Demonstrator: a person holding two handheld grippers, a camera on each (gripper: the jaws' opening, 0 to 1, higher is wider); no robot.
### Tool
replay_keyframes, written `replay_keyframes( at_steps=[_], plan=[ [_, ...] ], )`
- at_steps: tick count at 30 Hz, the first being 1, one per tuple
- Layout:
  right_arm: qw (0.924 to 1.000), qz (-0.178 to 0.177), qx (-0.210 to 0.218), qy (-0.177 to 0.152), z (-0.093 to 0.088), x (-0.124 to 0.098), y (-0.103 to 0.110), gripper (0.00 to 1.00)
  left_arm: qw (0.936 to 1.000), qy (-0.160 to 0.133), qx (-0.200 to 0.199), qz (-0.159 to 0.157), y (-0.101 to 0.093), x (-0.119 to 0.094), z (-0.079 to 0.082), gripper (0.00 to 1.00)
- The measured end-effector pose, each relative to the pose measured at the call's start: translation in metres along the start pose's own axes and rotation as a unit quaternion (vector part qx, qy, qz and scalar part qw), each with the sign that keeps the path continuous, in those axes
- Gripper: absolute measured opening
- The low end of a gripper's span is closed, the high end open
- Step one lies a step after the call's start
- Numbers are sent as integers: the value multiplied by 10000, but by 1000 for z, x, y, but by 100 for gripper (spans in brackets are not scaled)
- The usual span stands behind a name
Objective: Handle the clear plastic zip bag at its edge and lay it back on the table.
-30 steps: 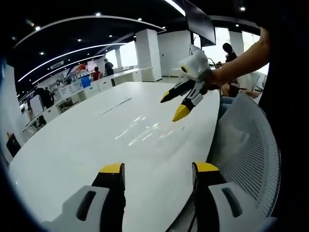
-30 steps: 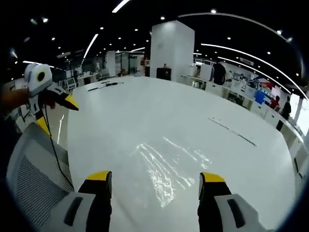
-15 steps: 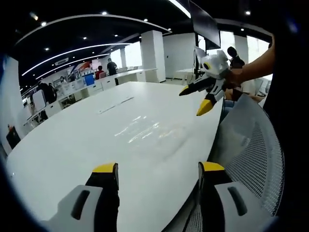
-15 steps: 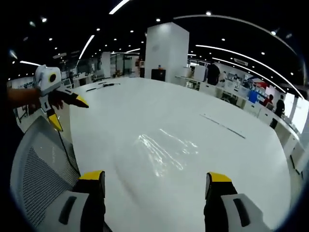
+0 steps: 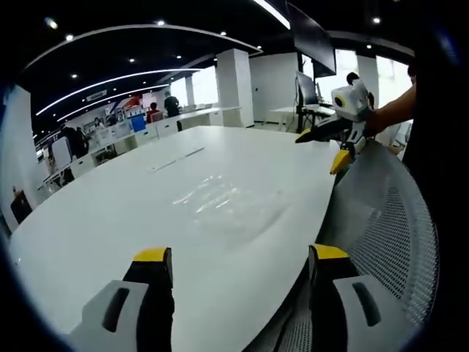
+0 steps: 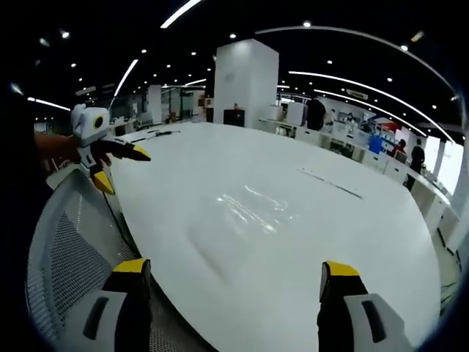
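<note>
Bag: the clear plastic zip bag (image 5: 223, 202) lies flat on the white table (image 5: 110, 220), out toward the middle of it, visible mostly as wrinkled glare; in the right gripper view the bag (image 6: 253, 209) sits ahead of the jaws with nothing touching it.
Bag and grippers: well apart from both; bare tabletop lies between the bag and each pair of jaws.
Left gripper: the left gripper (image 5: 238, 260) hangs at the near edge of the table with its yellow-tipped jaws spread wide and nothing between them. From the right gripper view the same left gripper (image 6: 121, 165) shows at far left, held in a hand (image 6: 62, 147), its two black-and-yellow jaws fanned apart over the table's edge.
Right gripper: the right gripper (image 6: 234, 275) also hangs at the near table edge, jaws wide apart and empty. In the left gripper view the right gripper (image 5: 322, 147) shows at the far right, gripped by a hand (image 5: 381, 121), jaws splayed.
Chair: a grey mesh chair back (image 5: 388, 227) stands just beside the table on the right of the left gripper view; the chair back (image 6: 69, 249) fills the lower left of the right gripper view.
Table: a thin dark strip (image 6: 330, 183) lies far across the top, beyond the bag.
Room: an open office with white columns (image 6: 245, 81), ceiling light lines, desks and people in the far background.
</note>
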State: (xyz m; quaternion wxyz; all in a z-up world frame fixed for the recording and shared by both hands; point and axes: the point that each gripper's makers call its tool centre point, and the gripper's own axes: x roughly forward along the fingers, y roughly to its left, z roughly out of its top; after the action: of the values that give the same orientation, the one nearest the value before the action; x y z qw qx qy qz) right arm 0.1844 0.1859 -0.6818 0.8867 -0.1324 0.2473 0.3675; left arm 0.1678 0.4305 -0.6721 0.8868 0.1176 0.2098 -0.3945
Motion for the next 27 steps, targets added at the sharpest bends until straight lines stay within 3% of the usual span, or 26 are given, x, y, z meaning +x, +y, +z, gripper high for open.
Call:
replay_keyframes(
  at_steps=[5,13,19,27],
  plan=[
    [10000,-46,-43,27,-8,-9,2,98,10000,-1,-68,-32,7,-3,-15,76],
    [9998,-142,154,-32,-14,-19,4,99,10000,13,-88,-14,0,-1,-12,77],
    [9996,-170,200,-66,-14,-23,6,98,9994,-167,-271,-104,-12,-1,-6,75],
    [9994,-205,259,-122,-14,-24,1,97,9988,-161,-329,-339,-34,1,-9,76]
  ],
)
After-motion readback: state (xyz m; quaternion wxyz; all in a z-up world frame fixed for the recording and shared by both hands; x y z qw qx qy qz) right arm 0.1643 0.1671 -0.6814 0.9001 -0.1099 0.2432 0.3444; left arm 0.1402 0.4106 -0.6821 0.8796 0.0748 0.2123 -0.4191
